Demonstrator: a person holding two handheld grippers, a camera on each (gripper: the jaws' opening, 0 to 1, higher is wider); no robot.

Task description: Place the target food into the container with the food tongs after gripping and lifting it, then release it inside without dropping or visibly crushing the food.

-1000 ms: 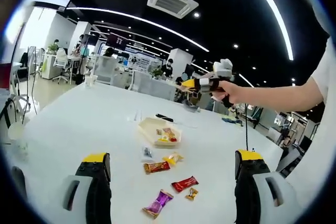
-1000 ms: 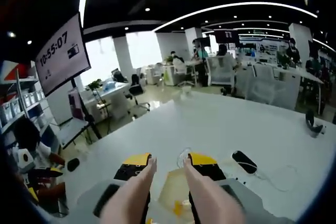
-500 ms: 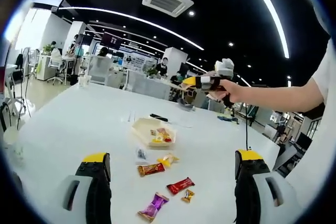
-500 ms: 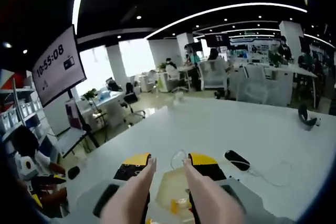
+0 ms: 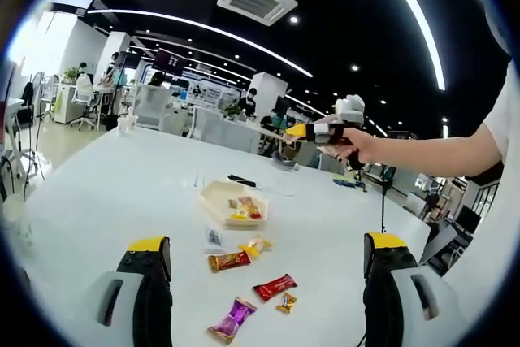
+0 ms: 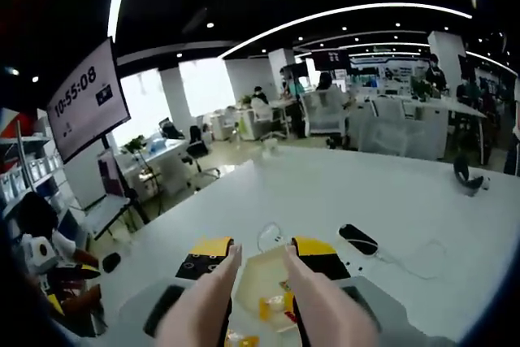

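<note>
Container (image 6: 262, 274) shows fuller now — below right claw (image 6: 258, 253).

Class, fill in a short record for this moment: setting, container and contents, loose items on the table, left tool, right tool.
setting: white table in an open office
container: pale tray holding a few sweets
loose items: wrapped sweets near the tray, including a red one and a purple one
left tool: jaws wide open, holding nothing
right tool: held in a hand above the table; tongs with tips apart, over the tray
</note>
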